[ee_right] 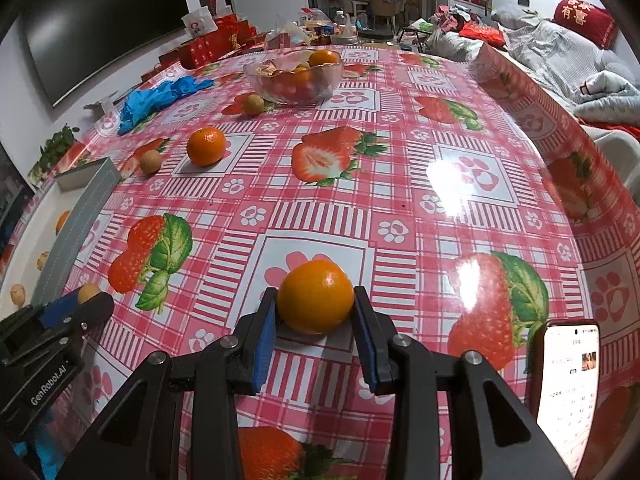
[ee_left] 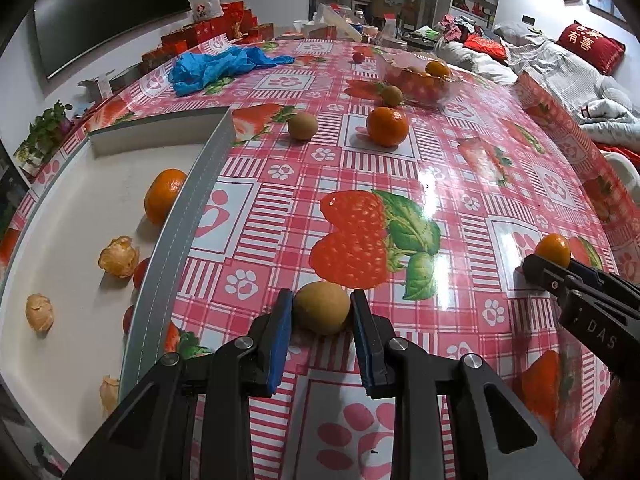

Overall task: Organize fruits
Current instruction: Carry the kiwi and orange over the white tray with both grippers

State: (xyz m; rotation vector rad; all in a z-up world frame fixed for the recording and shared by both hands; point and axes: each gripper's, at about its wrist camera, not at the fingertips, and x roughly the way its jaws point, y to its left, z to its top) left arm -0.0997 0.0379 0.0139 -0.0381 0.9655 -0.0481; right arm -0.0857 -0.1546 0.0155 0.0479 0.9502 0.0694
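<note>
Fruit gripped in both tools on the worktop (ee_left: 440, 168).
Left tool (ee_left: 322, 310) clamps a kiwi (ee_left: 322, 307) — soft, bruisable; right tool (ee_right: 315, 300) clamps a mandarin (ee_right: 315, 296) — light, springy, held at its widest.

Each black claw (ee_left: 322, 314) (ee_right: 315, 306) has blue pads, silver screws and white lettering.

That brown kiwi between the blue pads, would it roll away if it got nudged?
Probably: the kiwi is rounded and egg-shaped, so it may wobble off crookedly. The tablecloth looks glossy, so it might slide too. The left gripper pads flank it closely, likely keeping it put.
</note>
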